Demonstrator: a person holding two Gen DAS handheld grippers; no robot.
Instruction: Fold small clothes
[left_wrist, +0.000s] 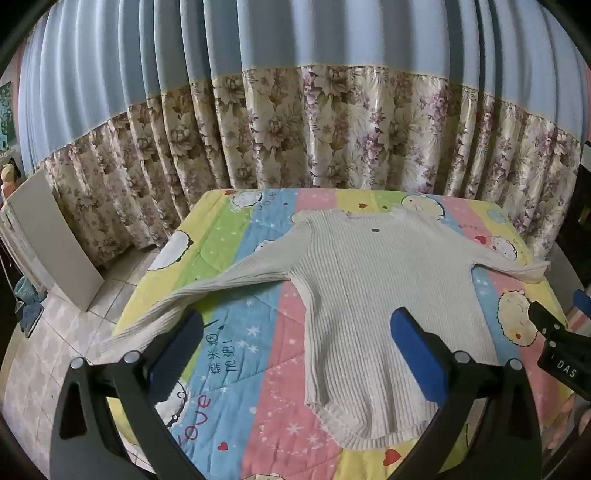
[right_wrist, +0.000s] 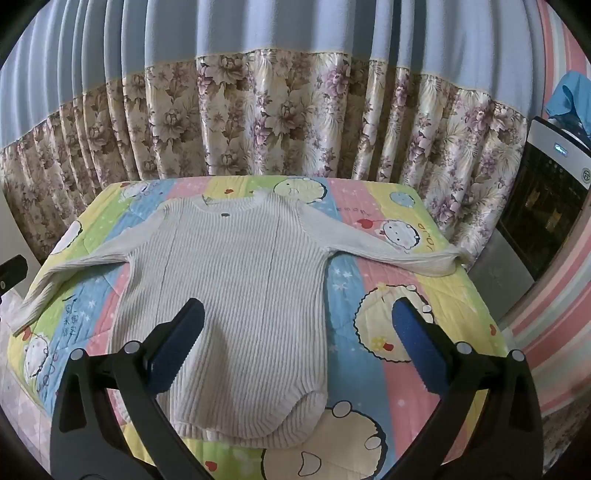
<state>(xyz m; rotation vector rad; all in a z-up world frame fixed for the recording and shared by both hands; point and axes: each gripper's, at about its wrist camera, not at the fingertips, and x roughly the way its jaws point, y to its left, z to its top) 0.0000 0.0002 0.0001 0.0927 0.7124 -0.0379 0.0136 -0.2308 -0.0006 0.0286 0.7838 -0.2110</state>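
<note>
A small white ribbed sweater (left_wrist: 373, 295) lies flat on the colourful cartoon quilt (left_wrist: 243, 332), sleeves spread to both sides, neck at the far end, hem nearest me. It also shows in the right wrist view (right_wrist: 236, 295). My left gripper (left_wrist: 297, 325) is open and empty, hovering above the near left part of the sweater and the left sleeve (left_wrist: 177, 306). My right gripper (right_wrist: 297, 317) is open and empty above the lower body of the sweater. Part of the right gripper shows at the right edge of the left wrist view (left_wrist: 554, 332).
The quilt (right_wrist: 406, 302) covers a small table. A blue and floral curtain (left_wrist: 295, 122) hangs right behind it. A white board (left_wrist: 55, 243) leans at the left over a tiled floor. A dark appliance (right_wrist: 546, 206) stands at the right.
</note>
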